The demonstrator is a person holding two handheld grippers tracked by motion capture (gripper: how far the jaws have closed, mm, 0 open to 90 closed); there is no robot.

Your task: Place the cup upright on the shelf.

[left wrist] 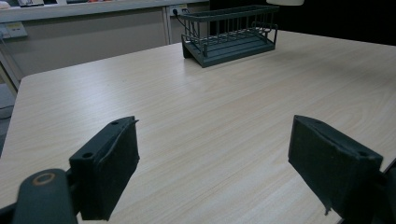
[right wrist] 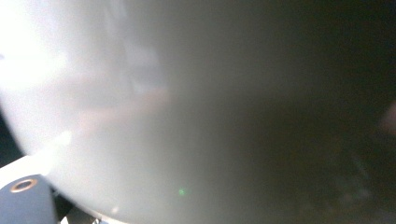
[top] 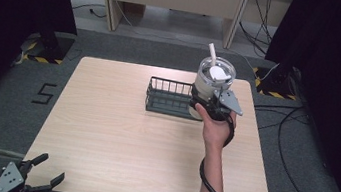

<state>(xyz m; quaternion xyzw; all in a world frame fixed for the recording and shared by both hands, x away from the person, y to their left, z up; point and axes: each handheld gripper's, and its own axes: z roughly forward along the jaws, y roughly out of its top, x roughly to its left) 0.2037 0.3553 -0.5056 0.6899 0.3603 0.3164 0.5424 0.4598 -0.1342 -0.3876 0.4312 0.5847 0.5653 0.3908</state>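
Showing a pale wooden worktop (top: 117,134) from above, bare over most of its surface; its near edge is cut off at the bottom of the high view. A dark wire rack (top: 170,98) stands on the far half, right of centre; its right end is hidden behind the cup and the gripper. In the left gripper view the rack (left wrist: 231,35) appears whole at the far side, upright and with nothing visible inside.

Cup (top: 213,84): pale, with a clear lid and a white straw (top: 211,55), upright, raised at the rack's right end; whether it touches the rack cannot be told. In the right gripper view its wall (right wrist: 140,116) is a blur so close that no detail reads.

Right gripper (top: 212,107): held by the right hand (top: 214,127), fingers closed on the cup's lower body, their tips hidden.

Left gripper (top: 28,179): at the worktop's near left corner, partly cut off, fingers (left wrist: 109,172) spread wide apart, holding nothing.
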